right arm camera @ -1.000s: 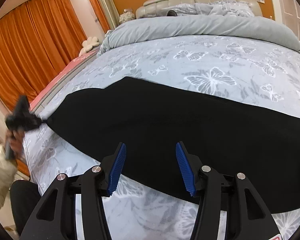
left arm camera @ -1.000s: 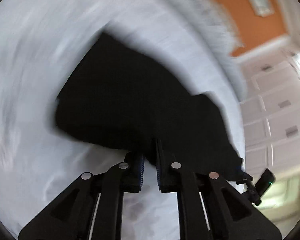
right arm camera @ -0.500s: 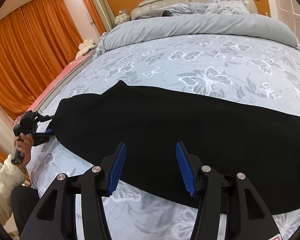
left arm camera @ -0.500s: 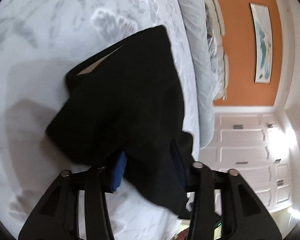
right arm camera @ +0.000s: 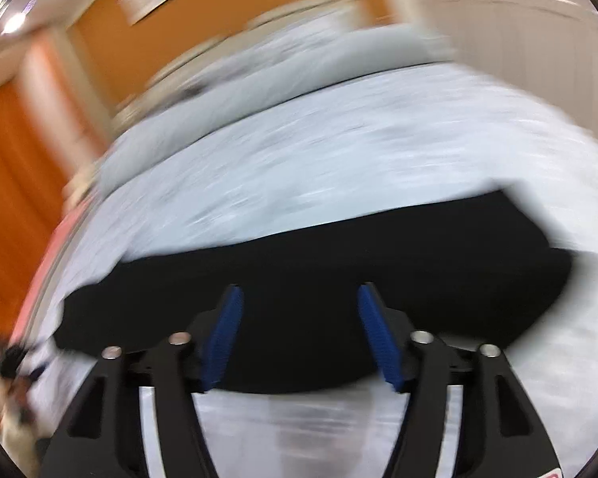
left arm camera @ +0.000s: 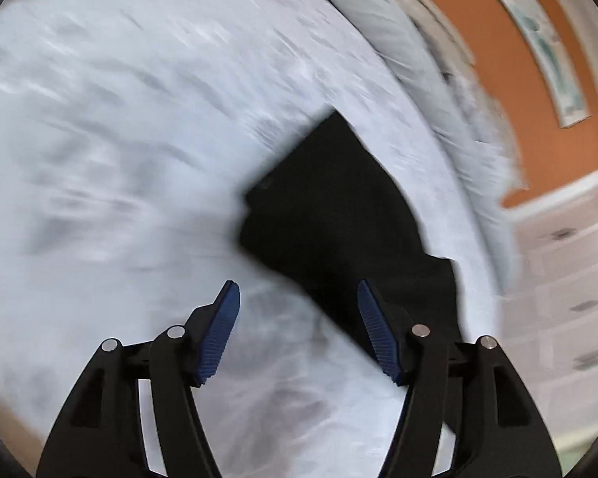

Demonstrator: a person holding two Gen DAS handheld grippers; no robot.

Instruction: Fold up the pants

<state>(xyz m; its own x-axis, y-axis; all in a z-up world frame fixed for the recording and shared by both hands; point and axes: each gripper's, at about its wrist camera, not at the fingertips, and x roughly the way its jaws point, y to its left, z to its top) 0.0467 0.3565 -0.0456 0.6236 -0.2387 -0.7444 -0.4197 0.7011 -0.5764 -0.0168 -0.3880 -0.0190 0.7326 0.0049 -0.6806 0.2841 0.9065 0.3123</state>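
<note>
Left gripper, black frame with blue ribbed pads, jaws just opened wide, nothing pinched: bare bedspread and a corner of cloth show in the gap, pads clear of both. Probably just let go so the folded end can settle flat. Beyond it, black soft fabric pants lying on the pale grey butterfly-print bedspread, doubled-over end near the gripper, a squared edge pointing up toward the grey duvet roll at the head of the bed.

Right gripper, same build, jaws also just spread further, empty, hanging above the pants, not touching as far as the blur allows. Likely positioned over the midsection to take the next fold point. From this side, long axis of the pants runs left to right across the bed, one end low at left near the left gripper, other end higher at right. Flat, no visible bunching; blur hides seams and waistband.
</note>
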